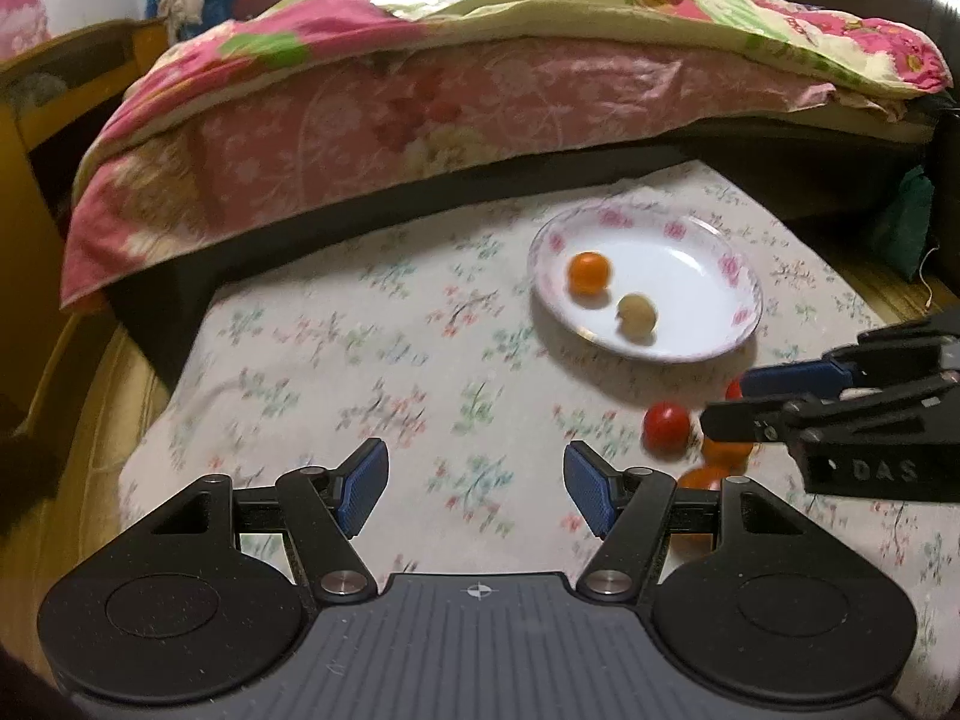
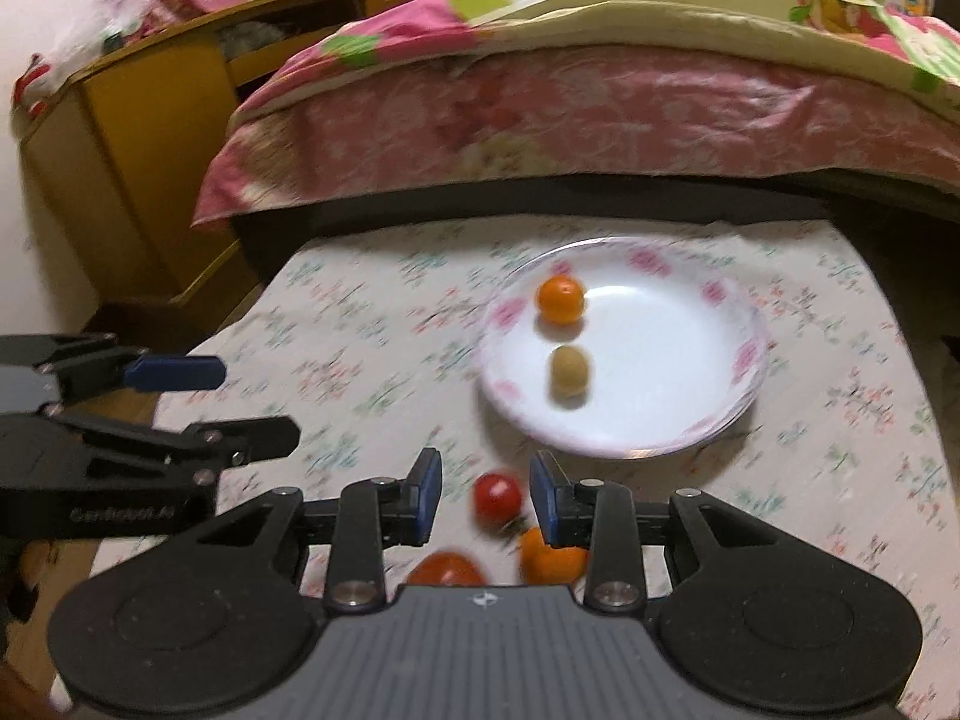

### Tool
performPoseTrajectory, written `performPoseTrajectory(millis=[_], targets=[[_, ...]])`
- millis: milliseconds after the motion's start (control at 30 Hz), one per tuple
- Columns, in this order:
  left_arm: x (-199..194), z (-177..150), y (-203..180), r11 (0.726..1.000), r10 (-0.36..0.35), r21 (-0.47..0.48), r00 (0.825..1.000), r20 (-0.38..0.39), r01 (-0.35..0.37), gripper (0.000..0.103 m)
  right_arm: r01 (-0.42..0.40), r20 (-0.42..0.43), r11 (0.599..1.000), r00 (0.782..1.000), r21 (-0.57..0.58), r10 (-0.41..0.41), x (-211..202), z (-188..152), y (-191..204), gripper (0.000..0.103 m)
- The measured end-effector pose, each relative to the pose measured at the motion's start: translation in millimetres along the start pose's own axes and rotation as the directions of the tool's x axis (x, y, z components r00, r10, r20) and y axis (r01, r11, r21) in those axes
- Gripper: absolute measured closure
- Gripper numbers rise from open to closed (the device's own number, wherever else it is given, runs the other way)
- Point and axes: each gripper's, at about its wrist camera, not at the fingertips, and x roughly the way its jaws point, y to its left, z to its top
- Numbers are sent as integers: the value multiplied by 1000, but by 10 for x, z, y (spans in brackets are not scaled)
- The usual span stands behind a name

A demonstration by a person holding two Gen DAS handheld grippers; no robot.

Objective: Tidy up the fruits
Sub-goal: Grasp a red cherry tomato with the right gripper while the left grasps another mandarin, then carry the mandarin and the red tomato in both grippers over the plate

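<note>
A white plate with a pink flower rim [image 1: 678, 264] [image 2: 660, 360] sits on the flowered cloth. On it lie an orange fruit [image 1: 589, 272] [image 2: 560, 299] and a pale yellow fruit [image 1: 637, 315] [image 2: 569, 371]. In front of the plate a red tomato [image 1: 666, 427] [image 2: 497, 495], an orange fruit [image 1: 726, 450] [image 2: 552, 555] and a red-orange fruit [image 1: 699, 477] [image 2: 447, 570] lie on the cloth. My right gripper [image 2: 486, 498] [image 1: 725, 402] hovers over them, jaws narrowly apart; the red tomato shows through the gap, untouched. My left gripper [image 1: 477, 489] [image 2: 258, 405] stands open and empty to their left.
The flowered cloth [image 1: 360, 360] covers the work surface. A folded pink floral quilt [image 1: 420, 120] [image 2: 570, 108] overhangs it at the back. A yellow wooden cabinet [image 2: 138, 138] stands at the left, and a green cloth item [image 1: 906, 222] at the right edge.
</note>
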Motion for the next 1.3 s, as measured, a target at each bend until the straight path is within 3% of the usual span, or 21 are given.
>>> performPoseTrajectory(millis=[367, 1067, 1167, 1300], targets=[[-102, -325, 307, 998, 33, -46, 998, -54, -35, 31, -143, -96, 985, 986, -94, 134, -5, -326, 586, 71], [157, -623, 372, 999, 35, -30, 986, -164, -41, 32, -228, -229, 954, 956, -197, 181, 395, -587, 895, 71], [172, -636, 356, 999, 38, -25, 984, -172, -43, 36, -232, -229, 951, 956, -205, 184, 406, -584, 894, 71], [205, -662, 369, 999, 35, -30, 980, -198, -41, 51, -234, -228, 950, 956, -207, 186, 415, -584, 901, 72]])
